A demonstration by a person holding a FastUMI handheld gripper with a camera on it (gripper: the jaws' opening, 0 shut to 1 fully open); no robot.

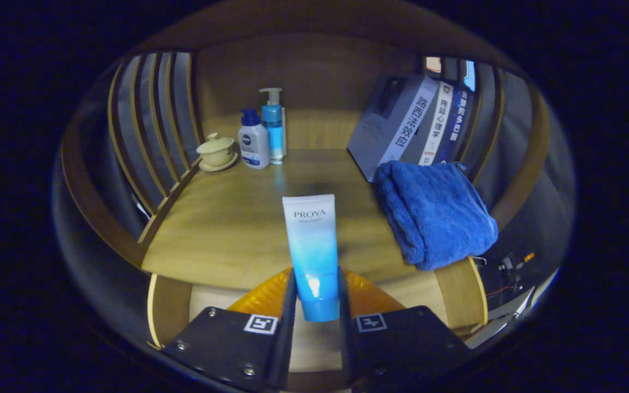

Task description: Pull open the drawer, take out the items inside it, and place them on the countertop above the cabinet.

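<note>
A white-to-blue cosmetic tube (312, 248) stands upright between my fingers, cap end down, and my gripper (316, 297) is shut on its lower part. The tube is held just above the near edge of the wooden countertop (227, 224). Below the fingers lies a pale wooden surface with curved wooden rails on both sides; I cannot tell whether it is the drawer.
A folded blue towel (434, 213) lies on the countertop's right side, leaning books (413, 123) behind it. At the back left stand a lidded cream teacup (216, 150) and two pump bottles (262, 136). Wooden slats (156, 120) wall the left side.
</note>
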